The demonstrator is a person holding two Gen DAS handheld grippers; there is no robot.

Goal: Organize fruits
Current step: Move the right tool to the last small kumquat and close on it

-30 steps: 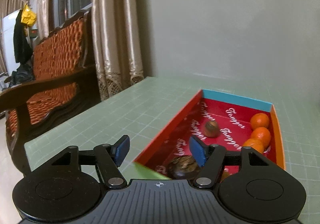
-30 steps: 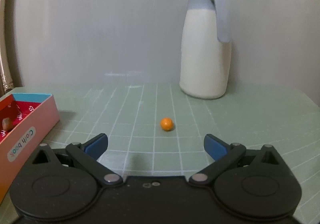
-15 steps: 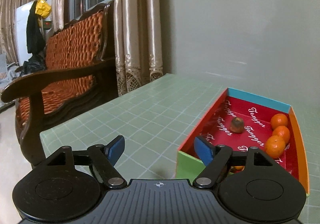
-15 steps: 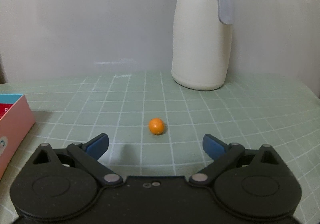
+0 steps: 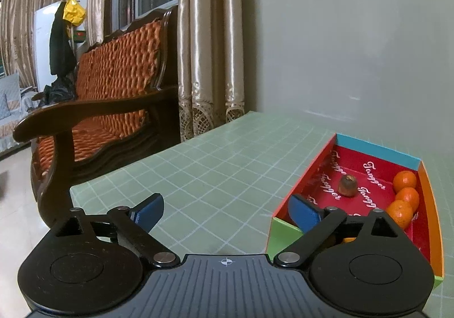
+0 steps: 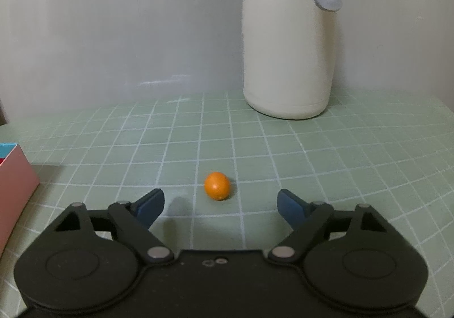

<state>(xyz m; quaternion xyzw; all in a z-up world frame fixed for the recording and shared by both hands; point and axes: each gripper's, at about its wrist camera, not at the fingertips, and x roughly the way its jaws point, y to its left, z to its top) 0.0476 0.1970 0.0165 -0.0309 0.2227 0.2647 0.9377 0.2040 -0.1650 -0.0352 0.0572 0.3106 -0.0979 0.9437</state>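
Note:
In the left wrist view a colourful box with a red floor holds three small oranges along its right wall and a brown fruit near the middle. My left gripper hovers over the mat at the box's near left corner, its jaws opening with nothing between them. In the right wrist view a small orange fruit lies on the green grid mat. My right gripper sits just short of it, its jaws closing, the fruit ahead of the blue pads and untouched.
A tall cream jug with a grey handle stands at the back right by the wall. The box's pink side shows at the left edge. A wooden sofa and curtains stand beyond the table's left edge.
My left gripper drew back to the left out of the box and opened wider, leaving the dark fruit behind. My right gripper came closer to the orange fruit and narrowed its jaws.

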